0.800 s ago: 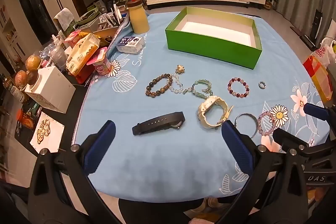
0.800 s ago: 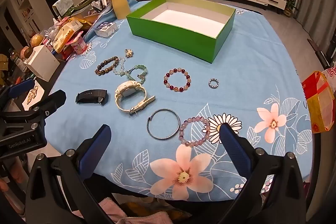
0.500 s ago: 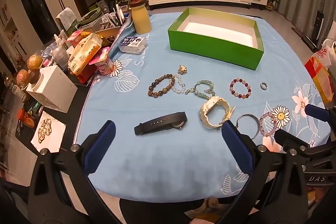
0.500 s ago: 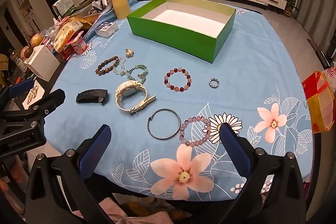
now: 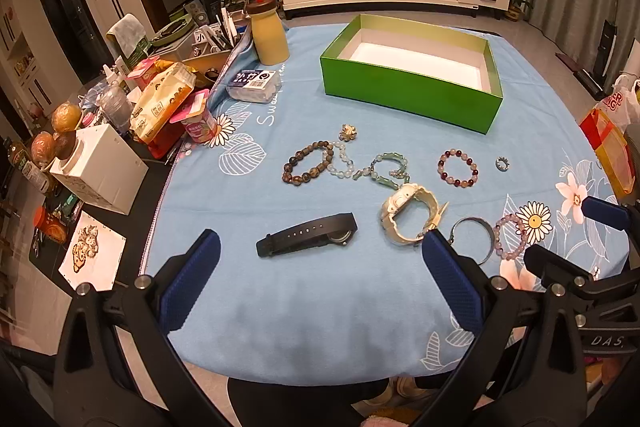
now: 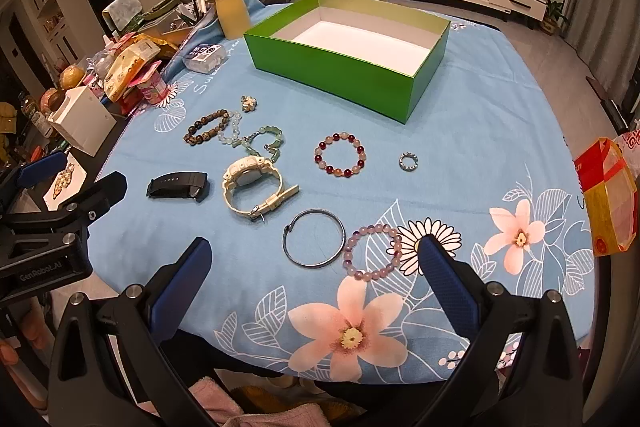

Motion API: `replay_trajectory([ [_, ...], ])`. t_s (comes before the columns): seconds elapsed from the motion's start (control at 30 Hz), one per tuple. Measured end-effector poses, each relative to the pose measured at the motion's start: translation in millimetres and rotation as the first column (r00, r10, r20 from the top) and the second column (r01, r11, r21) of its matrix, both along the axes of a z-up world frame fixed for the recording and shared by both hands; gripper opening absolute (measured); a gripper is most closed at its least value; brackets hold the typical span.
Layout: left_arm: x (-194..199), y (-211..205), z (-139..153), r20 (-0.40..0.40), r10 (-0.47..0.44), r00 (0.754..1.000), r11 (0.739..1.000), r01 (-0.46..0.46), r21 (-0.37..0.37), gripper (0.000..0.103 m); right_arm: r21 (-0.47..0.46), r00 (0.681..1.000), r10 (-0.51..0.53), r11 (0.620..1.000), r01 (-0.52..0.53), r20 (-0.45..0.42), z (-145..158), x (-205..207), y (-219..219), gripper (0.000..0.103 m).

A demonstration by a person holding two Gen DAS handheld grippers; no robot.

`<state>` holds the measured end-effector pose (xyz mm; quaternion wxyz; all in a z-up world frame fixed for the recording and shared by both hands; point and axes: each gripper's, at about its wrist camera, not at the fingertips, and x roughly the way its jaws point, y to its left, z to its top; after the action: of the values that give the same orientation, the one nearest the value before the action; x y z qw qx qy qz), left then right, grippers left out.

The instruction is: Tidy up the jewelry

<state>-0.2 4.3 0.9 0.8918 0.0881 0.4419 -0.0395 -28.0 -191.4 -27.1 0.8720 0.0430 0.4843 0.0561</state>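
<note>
Jewelry lies spread on the blue flowered tablecloth [image 5: 304, 307]: a black watch [image 5: 307, 240] [image 6: 178, 185], a white watch [image 5: 410, 213] [image 6: 254, 185], a metal bangle [image 6: 314, 243], a pale purple bead bracelet [image 6: 373, 251], a red bead bracelet [image 6: 340, 155], a brown bead bracelet [image 5: 307, 163], a green bracelet [image 5: 384, 169], a small ring [image 6: 408, 161] and a brooch [image 5: 348, 132]. An open green box [image 5: 412, 89] [image 6: 348, 57] stands behind them with its white floor bare. My left gripper [image 5: 320, 277] hovers open near the black watch. My right gripper [image 6: 314, 273] hovers open over the bangle. Neither holds anything.
The table's left side is crowded: a yellow bottle [image 5: 269, 34], snack packets [image 5: 164, 99], a white box [image 5: 100, 171], a clear plastic case [image 5: 253, 85]. A red and yellow bag [image 6: 608, 195] hangs off the right edge. The near edge drops off just under both grippers.
The left gripper has drifted slightly, shifting its view of the table a little. The right gripper and all the jewelry stay where they were.
</note>
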Motion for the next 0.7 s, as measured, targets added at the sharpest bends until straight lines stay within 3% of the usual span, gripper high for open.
replay_trajectory([
  [0.7,-0.1,0.4,0.9,0.002,0.000,1.000,1.000,0.000,0.000,0.101,-0.003,1.000,-0.001,1.000,0.001,0.011,7.4,0.1,-1.7,0.102],
])
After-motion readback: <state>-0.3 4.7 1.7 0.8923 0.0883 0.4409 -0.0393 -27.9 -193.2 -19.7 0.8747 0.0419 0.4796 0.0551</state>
